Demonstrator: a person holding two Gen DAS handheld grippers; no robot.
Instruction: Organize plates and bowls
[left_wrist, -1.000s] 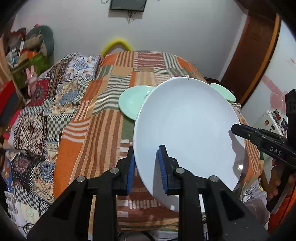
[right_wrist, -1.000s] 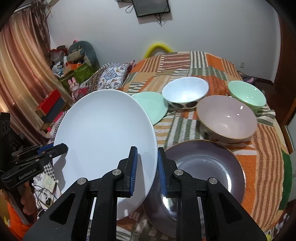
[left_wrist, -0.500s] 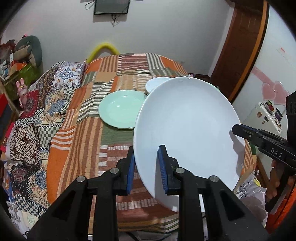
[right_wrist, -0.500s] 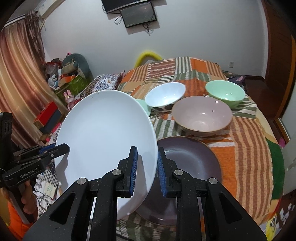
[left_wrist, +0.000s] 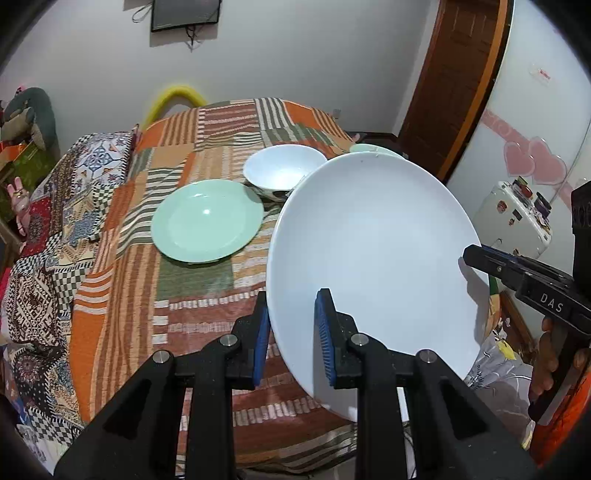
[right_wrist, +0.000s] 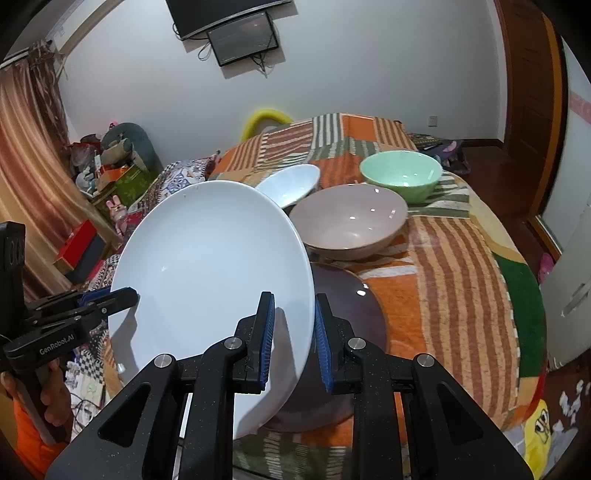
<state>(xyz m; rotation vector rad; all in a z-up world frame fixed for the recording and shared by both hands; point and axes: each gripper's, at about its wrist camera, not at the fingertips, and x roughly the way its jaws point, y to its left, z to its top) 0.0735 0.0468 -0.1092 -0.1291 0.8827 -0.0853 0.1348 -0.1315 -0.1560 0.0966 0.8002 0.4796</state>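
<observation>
Left gripper (left_wrist: 291, 334) and right gripper (right_wrist: 293, 338) each pinch opposite rim edges of the white plate (left_wrist: 373, 258), held tilted in the air above the patchwork-covered table (left_wrist: 122, 295). Judged rigid, glazed, slippery, breakable; rim holds only, both sides. Green plate (left_wrist: 207, 220) lies flat nearby, the dark plate (right_wrist: 347, 295) below.

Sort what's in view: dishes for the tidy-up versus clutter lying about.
Job: white plate, green plate, dark plate, white bowl, pink bowl, green bowl.
Lying about: wall monitor, stuffed toys, red box.
</observation>
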